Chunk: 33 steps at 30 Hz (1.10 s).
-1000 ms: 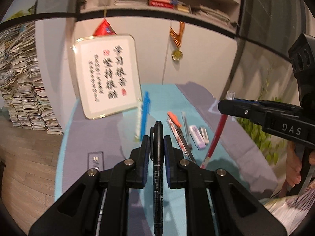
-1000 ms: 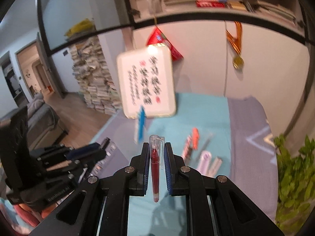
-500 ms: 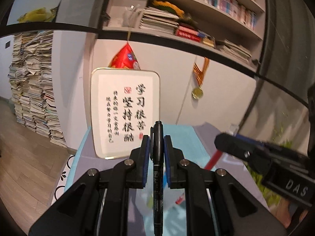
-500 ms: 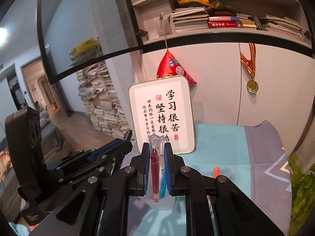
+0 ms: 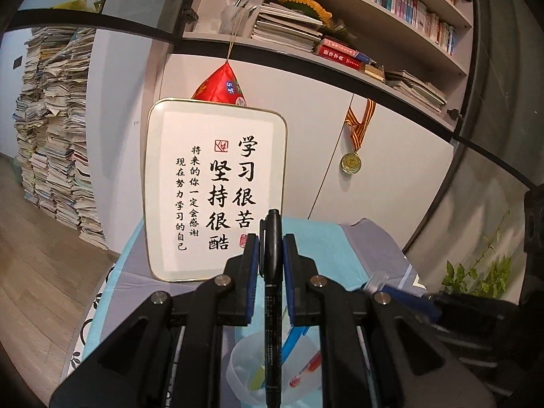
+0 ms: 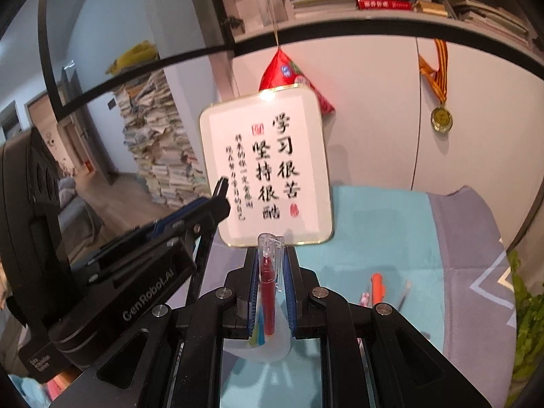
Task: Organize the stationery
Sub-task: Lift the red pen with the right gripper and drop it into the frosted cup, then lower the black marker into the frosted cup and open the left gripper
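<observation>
My left gripper (image 5: 271, 241) is shut on a black marker (image 5: 272, 306), which runs upright between the blue pads. Below it stands a translucent cup (image 5: 243, 370) with a blue pen (image 5: 293, 338) and other pens inside. My right gripper (image 6: 271, 255) is shut on a red pen with a clear cap (image 6: 267, 289), held just above the same cup (image 6: 268, 346). The left gripper (image 6: 217, 200) shows at the left of the right wrist view, the marker tip poking out. The right gripper's blue pads (image 5: 404, 297) reach in at the right of the left wrist view.
A framed calligraphy sign (image 5: 217, 187) leans on the white cabinet at the back of the teal-and-grey cloth (image 6: 391, 238). Loose pens, one orange (image 6: 376, 284), lie on the cloth to the right. A medal (image 6: 441, 119) hangs on the cabinet. A plant (image 5: 476, 272) stands right.
Both grippers have swung up and in over the cup, still gripping their pens. The loose pens have slid out of the left wrist view, and the cup now sits under both grippers.
</observation>
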Each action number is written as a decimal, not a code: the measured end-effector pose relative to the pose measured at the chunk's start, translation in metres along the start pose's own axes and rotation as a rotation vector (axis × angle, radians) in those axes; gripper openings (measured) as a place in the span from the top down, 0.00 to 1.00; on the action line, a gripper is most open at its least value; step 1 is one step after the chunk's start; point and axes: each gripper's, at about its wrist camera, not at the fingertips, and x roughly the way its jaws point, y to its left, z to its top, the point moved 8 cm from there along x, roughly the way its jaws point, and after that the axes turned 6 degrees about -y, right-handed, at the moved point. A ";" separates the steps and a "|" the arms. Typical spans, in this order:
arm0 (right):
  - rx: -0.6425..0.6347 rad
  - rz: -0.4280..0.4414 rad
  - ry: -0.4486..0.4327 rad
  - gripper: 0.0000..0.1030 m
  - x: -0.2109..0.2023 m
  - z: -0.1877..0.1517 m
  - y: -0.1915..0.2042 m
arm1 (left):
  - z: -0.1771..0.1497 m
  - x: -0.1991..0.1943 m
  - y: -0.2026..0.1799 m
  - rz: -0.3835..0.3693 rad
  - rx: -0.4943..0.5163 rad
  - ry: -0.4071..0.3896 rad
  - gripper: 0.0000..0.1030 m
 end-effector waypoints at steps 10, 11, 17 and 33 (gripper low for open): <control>0.003 0.020 0.086 0.85 0.009 -0.020 0.001 | -0.004 0.007 0.006 0.013 -0.012 -0.004 0.88; 0.002 0.025 0.095 0.85 0.009 -0.022 0.002 | -0.004 0.007 0.006 0.015 -0.012 -0.006 0.88; 0.016 0.038 0.096 0.85 -0.001 -0.026 0.002 | -0.004 0.006 0.004 0.006 -0.015 -0.027 0.88; 0.128 0.022 0.050 0.61 -0.022 -0.031 -0.030 | -0.015 0.006 0.003 0.019 -0.008 -0.050 0.88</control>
